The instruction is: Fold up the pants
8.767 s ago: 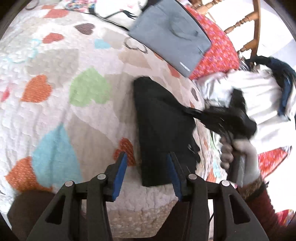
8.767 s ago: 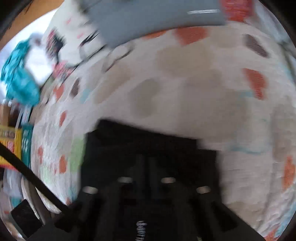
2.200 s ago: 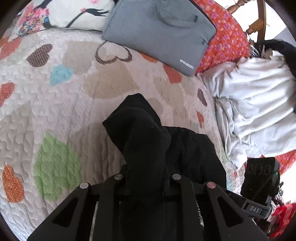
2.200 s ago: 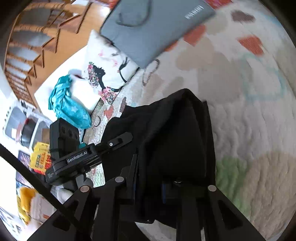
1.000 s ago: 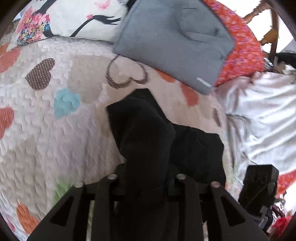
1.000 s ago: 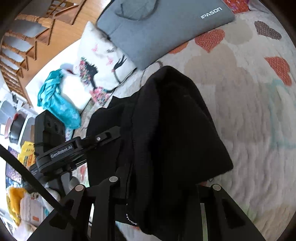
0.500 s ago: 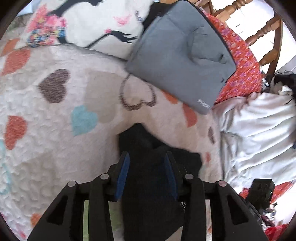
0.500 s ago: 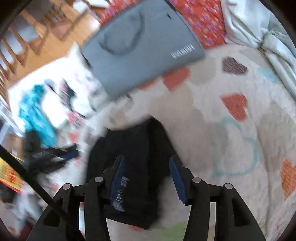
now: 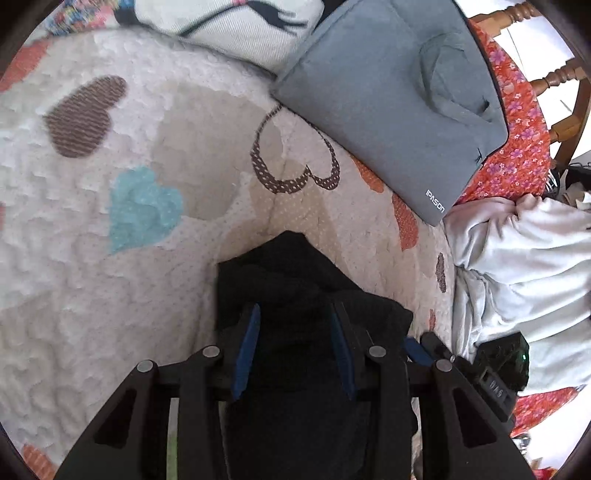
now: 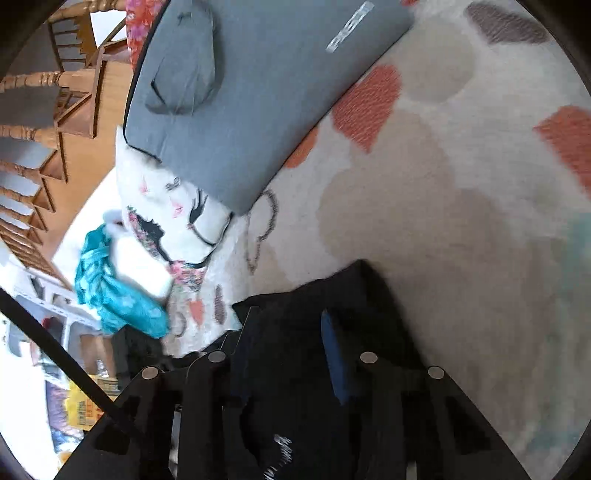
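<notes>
Pants, black and bunched into a compact bundle, lie on the bed, on its quilt with coloured hearts, at the near edge of both views. They look doubled over at least once, since the cloth sits thick and layered, but the far edge is rumpled, with one corner poking up toward the far side, so the fold seems made and not yet tidy. What is left, by my judgement, is smoothing the top layer and perhaps one more fold.

Directly over the bundle, the left hand-held gripper stands wide, its blue pads apart with only dark cloth showing between them and nothing pinched. The right hand-held gripper is likewise spread wide above the same bundle, holding nothing.

Farther off, a grey laptop sleeve rests against a printed pillow. A pile of white clothing lies to the right.
</notes>
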### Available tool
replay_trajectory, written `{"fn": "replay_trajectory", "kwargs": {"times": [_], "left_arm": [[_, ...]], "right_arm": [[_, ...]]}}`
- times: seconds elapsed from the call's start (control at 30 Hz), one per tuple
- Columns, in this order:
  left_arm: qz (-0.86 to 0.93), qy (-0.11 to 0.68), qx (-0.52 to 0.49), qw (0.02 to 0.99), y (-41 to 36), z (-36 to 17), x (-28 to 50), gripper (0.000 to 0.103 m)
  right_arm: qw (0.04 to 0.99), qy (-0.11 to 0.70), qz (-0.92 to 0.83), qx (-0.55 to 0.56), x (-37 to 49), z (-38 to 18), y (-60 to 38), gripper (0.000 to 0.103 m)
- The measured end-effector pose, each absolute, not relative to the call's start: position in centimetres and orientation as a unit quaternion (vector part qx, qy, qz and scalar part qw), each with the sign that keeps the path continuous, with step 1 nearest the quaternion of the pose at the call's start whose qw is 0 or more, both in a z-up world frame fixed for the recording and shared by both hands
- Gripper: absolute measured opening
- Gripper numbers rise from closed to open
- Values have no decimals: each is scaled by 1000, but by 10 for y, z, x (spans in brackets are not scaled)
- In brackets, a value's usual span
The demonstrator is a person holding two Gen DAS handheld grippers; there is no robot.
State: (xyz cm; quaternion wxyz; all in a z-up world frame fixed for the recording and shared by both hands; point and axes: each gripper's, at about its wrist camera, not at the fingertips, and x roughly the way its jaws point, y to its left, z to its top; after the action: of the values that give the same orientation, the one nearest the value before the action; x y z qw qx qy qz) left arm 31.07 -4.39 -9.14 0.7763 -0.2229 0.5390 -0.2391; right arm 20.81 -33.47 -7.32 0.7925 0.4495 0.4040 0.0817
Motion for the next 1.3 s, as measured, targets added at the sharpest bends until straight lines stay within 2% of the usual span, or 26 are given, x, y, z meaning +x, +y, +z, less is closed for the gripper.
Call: {"fn": "replay_trajectory", "kwargs": {"times": [0.03, 0.07, 0.43, 0.8, 0.93, 1.3], "left_arm": [[-229, 536, -209, 785, -41, -85, 302, 37], [-224, 533, -197, 792, -38, -80, 294, 37], [-230, 484, -131, 834, -2, -16, 157, 40], [-240, 439, -115, 858, 5, 30, 87, 47], [-249, 441, -127, 853, 2, 23, 90, 53], [-242, 461, -148, 841, -37, -30, 179, 53]], "right_arm": [[799, 415, 60, 430, 199, -71, -335, 43], [804, 427, 35, 412, 187, -70, -337, 58], [826, 417, 14, 380, 55, -30, -352, 58], [844, 406, 38, 350, 7, 24, -324, 58], [836, 436, 47, 330, 26, 22, -310, 56], [778, 458, -9, 430, 119, -59, -344, 53]]}}
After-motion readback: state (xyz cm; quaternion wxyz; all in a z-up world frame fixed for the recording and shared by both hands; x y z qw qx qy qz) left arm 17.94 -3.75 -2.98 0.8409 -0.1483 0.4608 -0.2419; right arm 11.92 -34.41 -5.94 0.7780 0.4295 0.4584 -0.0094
